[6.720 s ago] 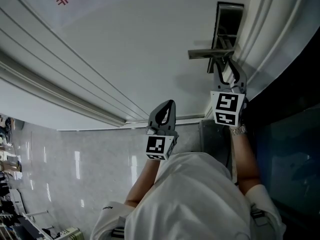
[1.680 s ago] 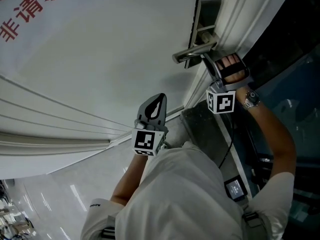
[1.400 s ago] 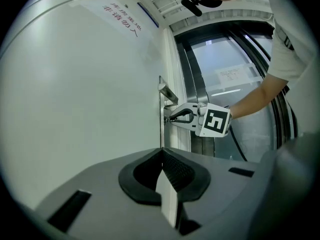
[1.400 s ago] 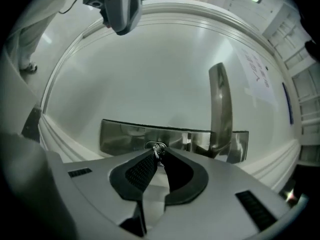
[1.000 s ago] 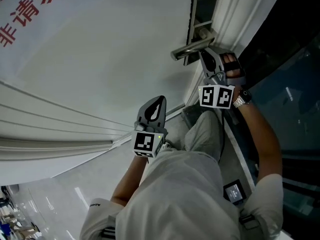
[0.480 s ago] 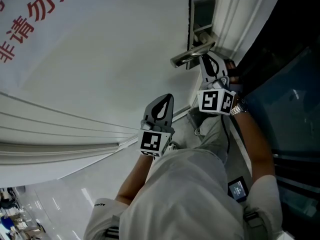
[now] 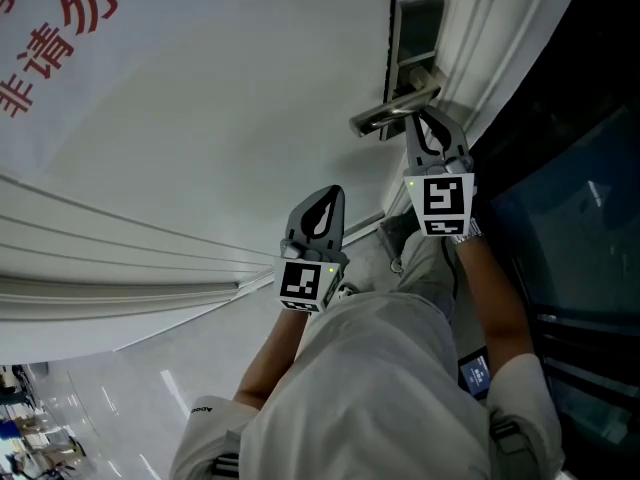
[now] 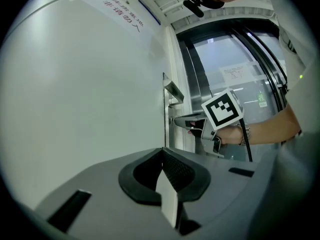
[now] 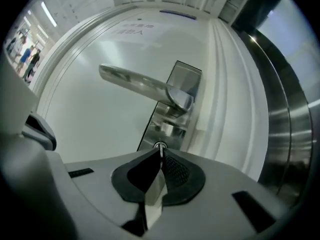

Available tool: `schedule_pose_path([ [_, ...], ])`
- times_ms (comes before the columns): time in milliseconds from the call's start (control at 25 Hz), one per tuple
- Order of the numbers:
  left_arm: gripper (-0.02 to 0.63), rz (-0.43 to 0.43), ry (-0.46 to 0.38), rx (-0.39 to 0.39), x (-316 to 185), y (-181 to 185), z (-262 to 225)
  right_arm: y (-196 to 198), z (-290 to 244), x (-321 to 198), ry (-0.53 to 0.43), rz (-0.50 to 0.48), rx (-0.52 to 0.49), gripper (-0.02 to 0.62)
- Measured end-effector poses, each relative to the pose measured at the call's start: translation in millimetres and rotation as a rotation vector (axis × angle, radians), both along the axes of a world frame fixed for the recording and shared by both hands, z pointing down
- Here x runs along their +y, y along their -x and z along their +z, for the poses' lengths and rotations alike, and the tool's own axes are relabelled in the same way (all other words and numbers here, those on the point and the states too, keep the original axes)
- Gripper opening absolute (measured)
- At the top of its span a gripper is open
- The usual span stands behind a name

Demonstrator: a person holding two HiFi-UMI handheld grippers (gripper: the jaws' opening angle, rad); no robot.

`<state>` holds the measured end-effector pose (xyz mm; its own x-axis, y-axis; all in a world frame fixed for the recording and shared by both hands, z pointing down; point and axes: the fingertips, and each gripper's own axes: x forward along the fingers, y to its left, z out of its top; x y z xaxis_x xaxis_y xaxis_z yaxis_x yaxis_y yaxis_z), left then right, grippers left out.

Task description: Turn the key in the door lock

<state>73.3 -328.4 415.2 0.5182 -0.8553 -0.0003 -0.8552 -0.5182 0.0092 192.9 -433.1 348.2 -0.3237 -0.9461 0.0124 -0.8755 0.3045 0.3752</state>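
Right gripper view, centre frame: the right gripper (image 9: 159, 153) has just been closing on the key (image 9: 160, 146) in the lock (image 9: 167, 125); probably stiff, slippery metal, best pinched by its flat head.

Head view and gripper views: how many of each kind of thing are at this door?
Grippers: 2, the left gripper and the right gripper, whose jaws have just been closing with the key between them
Key: 1
Door handle: 1
Lock plate: 1
Total: 5
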Motion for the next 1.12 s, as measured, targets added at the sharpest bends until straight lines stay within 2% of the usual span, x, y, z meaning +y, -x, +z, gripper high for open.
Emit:
schedule_pose_path([
  [320,0.009,-0.047,0.007,0.004,4.0,15.7,3.3,-5.7,1.1,-2.3,0.178,-0.061,-0.407,0.009],
  [560,0.009,-0.074,0.019,-0.009,7.9,28.6,7.8,-7.5,1.2,-2.0,0.239,-0.070,-0.602,0.009],
  [880,0.009,-0.079,0.021,0.006,11.3,33.9,8.9,-11.6,4.5,-3.1,0.373,-0.104,-0.972,0.009],
  [1120,0.009,-0.087,0.031,0.012,12.1,39.8,12.9,-12.0,5.0,-3.5,0.438,-0.120,-1.183,0.009],
])
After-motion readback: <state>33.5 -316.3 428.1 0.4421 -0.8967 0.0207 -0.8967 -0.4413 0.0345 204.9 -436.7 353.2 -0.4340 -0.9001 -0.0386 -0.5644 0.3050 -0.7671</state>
